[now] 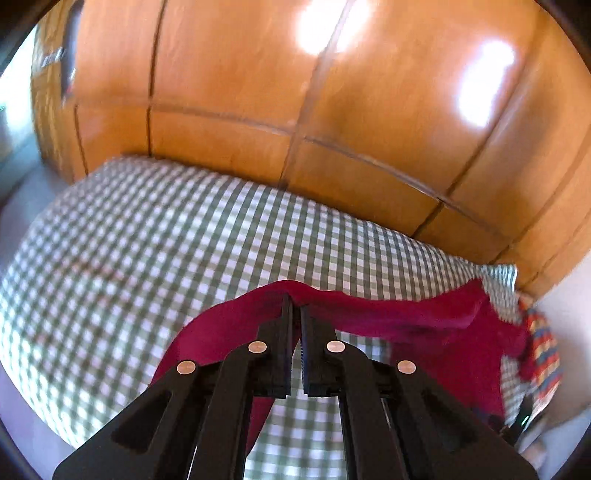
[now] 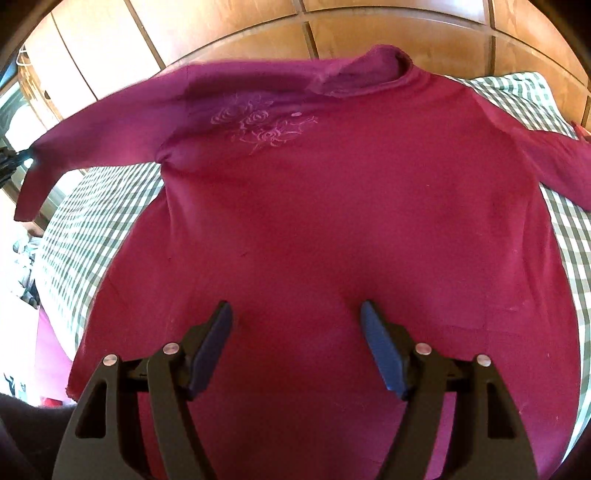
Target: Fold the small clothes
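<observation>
The dark magenta long-sleeved knit top with pale embroidered roses on the chest (image 2: pixel 314 206) lies front up across a bed covered in a green-and-white checked sheet (image 2: pixel 85 229), collar toward the far wooden panelling (image 2: pixel 221 29) and hem nearest the right wrist camera. Its body is spread flat, apparently so the sleeves can be folded in first. One sleeve (image 2: pixel 92 144) is raised off the sheet, its cuff drooping at the left edge of the right wrist view. The opposite sleeve lies out to the side on the sheet.

The left tool (image 1: pixel 295 310) is clamped on the magenta fabric, its jaws pressed together over a ridge of cloth that drapes away on both sides. That pinch probably serves to carry the sleeve across the chest. The left wrist view is blurred, so the exact spot gripped is hard to tell.

The right tool (image 2: pixel 295 314) hovers over the lower body of the top with its jaws wide apart and nothing between them. It seems placed to press or steady the garment while the sleeve comes over. A striped, multicoloured cloth (image 1: pixel 543 350) lies at the bed's edge beyond the top.
</observation>
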### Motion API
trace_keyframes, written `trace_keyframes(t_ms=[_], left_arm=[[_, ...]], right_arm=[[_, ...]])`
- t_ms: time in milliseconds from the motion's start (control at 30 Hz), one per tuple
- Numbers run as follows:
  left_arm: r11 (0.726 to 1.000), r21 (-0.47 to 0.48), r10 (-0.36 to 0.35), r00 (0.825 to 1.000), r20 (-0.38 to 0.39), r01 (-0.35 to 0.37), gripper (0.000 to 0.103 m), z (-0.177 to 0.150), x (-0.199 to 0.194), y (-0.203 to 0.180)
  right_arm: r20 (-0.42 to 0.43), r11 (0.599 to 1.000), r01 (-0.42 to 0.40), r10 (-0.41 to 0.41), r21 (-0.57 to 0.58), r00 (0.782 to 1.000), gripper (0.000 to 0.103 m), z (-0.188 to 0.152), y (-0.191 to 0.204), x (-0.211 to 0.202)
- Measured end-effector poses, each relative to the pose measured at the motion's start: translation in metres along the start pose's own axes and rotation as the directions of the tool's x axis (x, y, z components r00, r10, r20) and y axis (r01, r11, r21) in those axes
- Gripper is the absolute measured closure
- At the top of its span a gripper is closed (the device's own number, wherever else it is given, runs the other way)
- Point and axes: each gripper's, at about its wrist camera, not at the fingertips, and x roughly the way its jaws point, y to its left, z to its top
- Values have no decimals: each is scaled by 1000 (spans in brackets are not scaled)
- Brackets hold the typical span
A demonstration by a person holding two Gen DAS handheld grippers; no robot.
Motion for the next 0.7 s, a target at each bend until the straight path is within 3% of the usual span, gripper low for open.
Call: trace_keyframes(t_ms=[133, 233, 367, 533, 600, 700], left_arm=[[995, -78, 56, 997, -60, -60, 101, 17, 35, 15], [990, -115, 66, 993, -103, -77, 101, 21, 64, 29], [987, -153, 20, 994, -108, -36, 101, 14, 67, 42], [983, -182, -9, 994, -106, -10, 101, 10, 60, 55], [985, -173, -4, 993, -121, -17, 101, 14, 66, 53], [974, -225, -37, 987, -155, 1, 101, 24, 87, 56]], right_arm=[[44, 999, 31, -31, -10, 999, 32, 25, -6, -9], [32, 1000, -3, 3, -24, 999, 32, 61, -16, 1], [2, 998, 48, -48, -49, 999, 38, 111, -30, 38], [-59, 995, 27, -33, -95, 998, 44, 184, -24, 93], [-38, 999, 27, -29, -44, 999, 49, 222, -26, 110], [47, 988, 38, -46, 152, 998, 47, 264, -49, 114]])
